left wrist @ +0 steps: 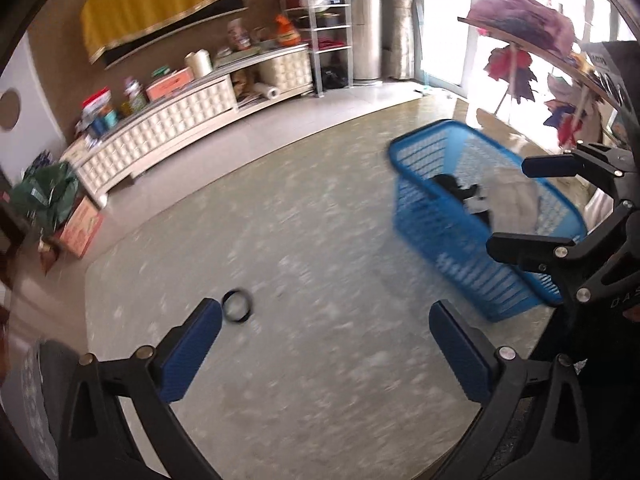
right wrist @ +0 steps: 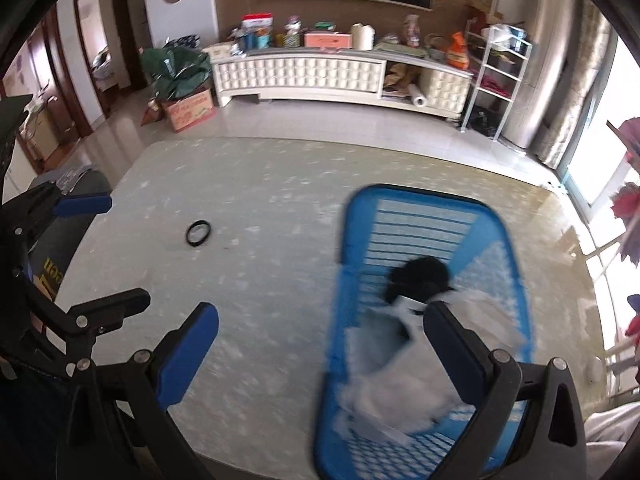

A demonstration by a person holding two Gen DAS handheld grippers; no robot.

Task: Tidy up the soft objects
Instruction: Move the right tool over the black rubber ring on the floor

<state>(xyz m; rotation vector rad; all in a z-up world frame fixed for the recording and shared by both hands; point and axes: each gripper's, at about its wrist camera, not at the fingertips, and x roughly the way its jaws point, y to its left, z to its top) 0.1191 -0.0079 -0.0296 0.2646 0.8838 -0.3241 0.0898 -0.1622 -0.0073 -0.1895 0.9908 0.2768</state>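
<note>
A blue plastic basket (left wrist: 436, 248) stands on the marbled table, at the right in the left wrist view and low centre-right (right wrist: 420, 194) in the right wrist view. Inside lie a fluffy white cloth (right wrist: 392, 380) and a black soft piece (right wrist: 420, 276). My left gripper (left wrist: 325, 306) is open over bare tabletop, nothing between its blue pads; it also shows at the left edge as the left gripper (right wrist: 127, 250). My right gripper (right wrist: 322, 308) is open too, its right finger above the basket's contents. In the left wrist view the right gripper (left wrist: 509, 207) hangs over the basket.
A black ring (left wrist: 238, 306), (right wrist: 198, 233) lies on the table left of the basket. Beyond the table's far edge stand a long white cabinet (right wrist: 304, 74), a cardboard box (right wrist: 190, 110) with a green bag, and a metal shelf rack (right wrist: 500, 72). Bright windows are on the right.
</note>
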